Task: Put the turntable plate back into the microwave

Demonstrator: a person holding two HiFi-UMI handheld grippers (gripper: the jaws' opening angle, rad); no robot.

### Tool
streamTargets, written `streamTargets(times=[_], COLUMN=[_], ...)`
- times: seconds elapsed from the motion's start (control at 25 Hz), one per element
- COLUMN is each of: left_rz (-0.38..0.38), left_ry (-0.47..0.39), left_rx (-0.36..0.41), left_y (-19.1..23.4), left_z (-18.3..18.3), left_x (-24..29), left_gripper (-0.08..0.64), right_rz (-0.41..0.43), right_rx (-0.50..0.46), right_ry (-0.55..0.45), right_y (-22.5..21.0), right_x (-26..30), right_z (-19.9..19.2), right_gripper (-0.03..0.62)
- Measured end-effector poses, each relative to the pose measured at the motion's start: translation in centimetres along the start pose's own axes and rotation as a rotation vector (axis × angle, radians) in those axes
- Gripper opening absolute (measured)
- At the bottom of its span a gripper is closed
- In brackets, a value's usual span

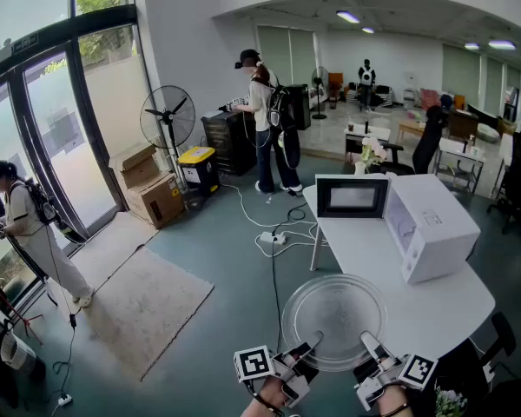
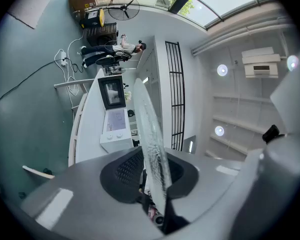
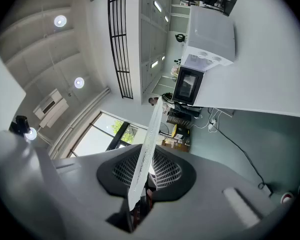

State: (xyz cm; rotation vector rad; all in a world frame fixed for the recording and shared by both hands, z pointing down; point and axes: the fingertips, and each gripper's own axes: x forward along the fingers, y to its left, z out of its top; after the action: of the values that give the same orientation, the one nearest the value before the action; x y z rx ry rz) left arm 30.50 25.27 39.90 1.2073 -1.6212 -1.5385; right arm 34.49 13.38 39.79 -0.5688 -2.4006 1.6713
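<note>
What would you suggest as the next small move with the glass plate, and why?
Probably carry the glass plate forward toward the microwave, kept level. The left hand-held gripper and right hand-held gripper each clamp its near rim, it hangs at the table's edge, and the door already stands open.

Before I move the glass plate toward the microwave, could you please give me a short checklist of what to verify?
1. Grip of left hand-held gripper on the turntable plate rim: ok.
2. Grip of right hand-held gripper on the rim: ok.
3. The door of the microwave stands open: ok.
4. Inside of the microwave free for the plate: cannot tell, it is barely visible.
5. Bare table between plate and microwave: ok.
</note>
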Motion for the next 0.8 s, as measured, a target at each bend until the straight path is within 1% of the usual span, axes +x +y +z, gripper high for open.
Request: streamTargets(times=[0.36,0.48,0.6,0.8], left_rz=[0.002,-0.008,-0.014,-0.013], left_ry=[0.009,0.009,0.017,0.031], left_rx=[-0.007,-0.015,-0.002,0.010], left_y=[0.3,0.3,0.3,0.7], left_z=[1.6,2.4,3.4,5.2], left_x=[-0.3,-0.1,0.1,0.3], left_gripper=[0.044,0.046,0.049,0.049], right_rz=[-0.026,-0.020,-0.010,-0.011], right_rx=[0.003,-0.007,-0.027,-0.019], right_ry=[-0.010,-0.019,-0.018,-0.027], right_y=[-0.3,-0.3,-0.2,-0.5], right_x=[1.5,2.3,3.2,4.9], right_z=[-0.5,-0.4,-0.3,-0.2], right_gripper=[0.058,0.060,0.060,0.060])
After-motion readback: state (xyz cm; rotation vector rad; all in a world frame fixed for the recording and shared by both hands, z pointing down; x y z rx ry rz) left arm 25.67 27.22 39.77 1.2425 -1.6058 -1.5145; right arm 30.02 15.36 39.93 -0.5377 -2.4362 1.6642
